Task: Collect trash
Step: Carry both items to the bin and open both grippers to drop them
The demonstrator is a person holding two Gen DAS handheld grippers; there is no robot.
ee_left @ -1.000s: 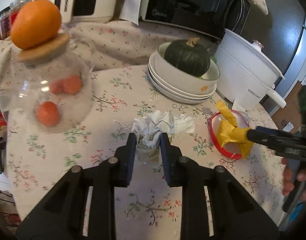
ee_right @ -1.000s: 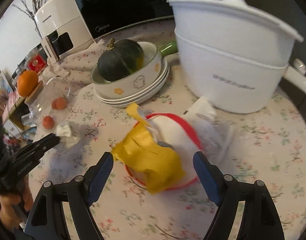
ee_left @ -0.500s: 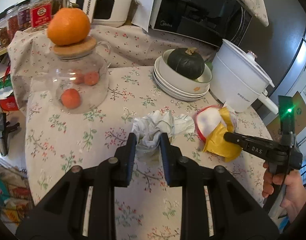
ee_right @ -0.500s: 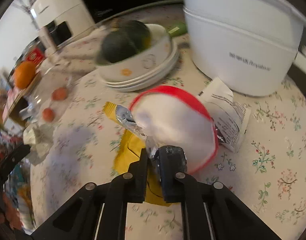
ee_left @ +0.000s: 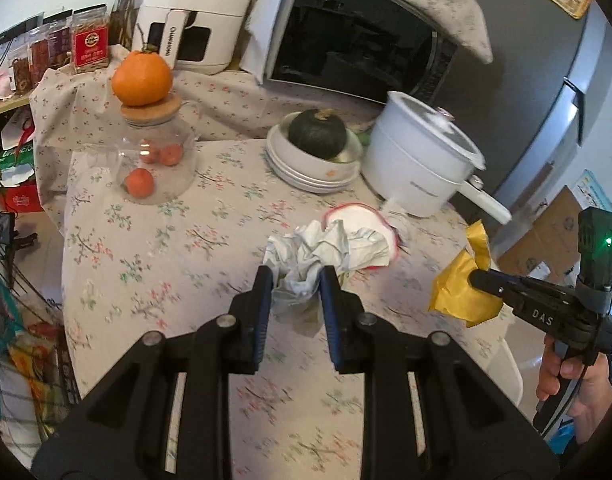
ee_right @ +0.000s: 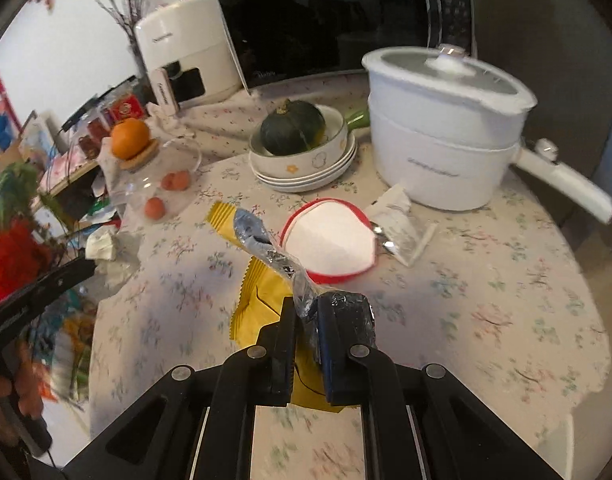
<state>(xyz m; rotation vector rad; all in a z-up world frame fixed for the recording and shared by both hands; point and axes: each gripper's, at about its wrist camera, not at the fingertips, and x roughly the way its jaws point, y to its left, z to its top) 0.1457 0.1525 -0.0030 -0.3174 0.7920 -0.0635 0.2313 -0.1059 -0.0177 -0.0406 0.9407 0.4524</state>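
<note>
My left gripper [ee_left: 294,280] is shut on a crumpled white paper wad [ee_left: 325,246] and holds it above the floral tablecloth. My right gripper [ee_right: 306,312] is shut on a yellow foil snack wrapper [ee_right: 262,292], lifted clear of the table; it also shows at the right of the left wrist view [ee_left: 461,292]. A red-rimmed white lid [ee_right: 331,242] and a clear torn packet [ee_right: 401,224] lie on the table beside the white pot. The left gripper with the wad shows at the left of the right wrist view [ee_right: 102,246].
A white electric pot [ee_right: 441,136] with a long handle stands at the back right. Stacked bowls hold a dark green squash [ee_right: 292,128]. A glass jar [ee_left: 154,164] with an orange on its lid stands at the left. A microwave [ee_left: 357,44] is behind.
Both grippers have risen and pulled back from the table. The right gripper, open around the wrapper a second ago, has shut on it and lifted it off the red-rimmed lid.
</note>
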